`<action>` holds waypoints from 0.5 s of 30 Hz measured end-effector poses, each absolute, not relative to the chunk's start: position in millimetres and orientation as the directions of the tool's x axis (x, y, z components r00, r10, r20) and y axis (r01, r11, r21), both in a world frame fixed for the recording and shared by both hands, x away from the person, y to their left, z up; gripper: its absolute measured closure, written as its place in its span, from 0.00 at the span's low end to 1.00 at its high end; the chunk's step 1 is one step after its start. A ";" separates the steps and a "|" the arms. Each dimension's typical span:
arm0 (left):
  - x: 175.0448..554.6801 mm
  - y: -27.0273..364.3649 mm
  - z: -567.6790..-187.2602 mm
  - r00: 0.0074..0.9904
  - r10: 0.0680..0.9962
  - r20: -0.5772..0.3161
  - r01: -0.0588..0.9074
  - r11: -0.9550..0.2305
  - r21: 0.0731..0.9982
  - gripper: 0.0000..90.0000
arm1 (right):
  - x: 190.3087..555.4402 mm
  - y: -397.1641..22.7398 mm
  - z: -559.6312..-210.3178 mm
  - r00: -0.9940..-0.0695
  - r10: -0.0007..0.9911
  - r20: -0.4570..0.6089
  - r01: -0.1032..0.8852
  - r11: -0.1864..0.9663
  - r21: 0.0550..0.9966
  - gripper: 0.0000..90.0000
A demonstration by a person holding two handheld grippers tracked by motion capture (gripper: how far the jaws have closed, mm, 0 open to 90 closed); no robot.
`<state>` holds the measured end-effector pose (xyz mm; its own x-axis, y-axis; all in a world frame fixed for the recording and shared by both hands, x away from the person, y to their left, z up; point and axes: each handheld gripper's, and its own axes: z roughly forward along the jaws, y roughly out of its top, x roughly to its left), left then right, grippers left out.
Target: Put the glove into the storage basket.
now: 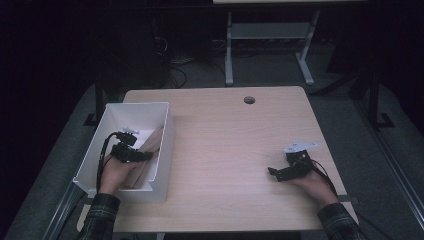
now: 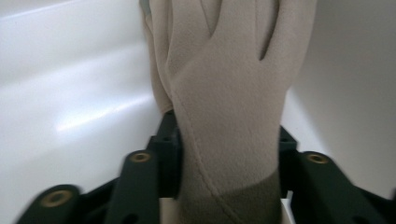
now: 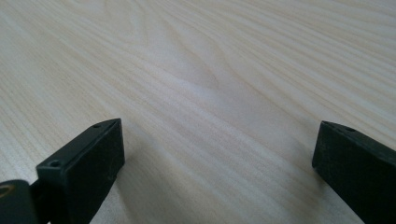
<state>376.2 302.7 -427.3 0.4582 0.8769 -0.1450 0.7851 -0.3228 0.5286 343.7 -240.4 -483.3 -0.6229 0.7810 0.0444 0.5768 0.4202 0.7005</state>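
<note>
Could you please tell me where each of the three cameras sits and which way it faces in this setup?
High view: fixed above the person's side, looking forward and down on the wooden table; both forearms come in from below, left gripper in the white bin, right gripper on the tabletop.
Left gripper view: rides the left gripper, looking along its jaws at a beige glove between them, bin wall behind.
Right gripper view: rides the right gripper, facing bare wood between wide-open jaws.
Shared: glove and bin appear in the high and left gripper views.
</note>
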 end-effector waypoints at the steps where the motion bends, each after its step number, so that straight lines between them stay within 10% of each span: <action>1: 376.4 302.6 -428.4 0.457 0.878 -0.142 0.786 -0.324 0.526 0.56 | 343.7 -240.4 -483.3 -0.623 0.781 0.044 0.576 0.421 0.701 0.02; 9: 378.4 299.4 -428.3 0.479 0.871 -0.110 0.777 -0.362 0.515 0.22 | 343.7 -240.3 -483.3 -0.624 0.780 0.044 0.576 0.421 0.700 0.02; 15: 377.6 304.4 -413.1 0.486 0.866 -0.120 0.761 -0.352 0.544 0.20 | 343.7 -240.3 -483.3 -0.625 0.780 0.044 0.576 0.422 0.700 0.02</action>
<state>377.6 304.4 -413.1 0.4857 0.8658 -0.1200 0.7615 -0.3517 0.5445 343.7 -240.3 -483.3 -0.6245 0.7797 0.0441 0.5761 0.4217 0.7002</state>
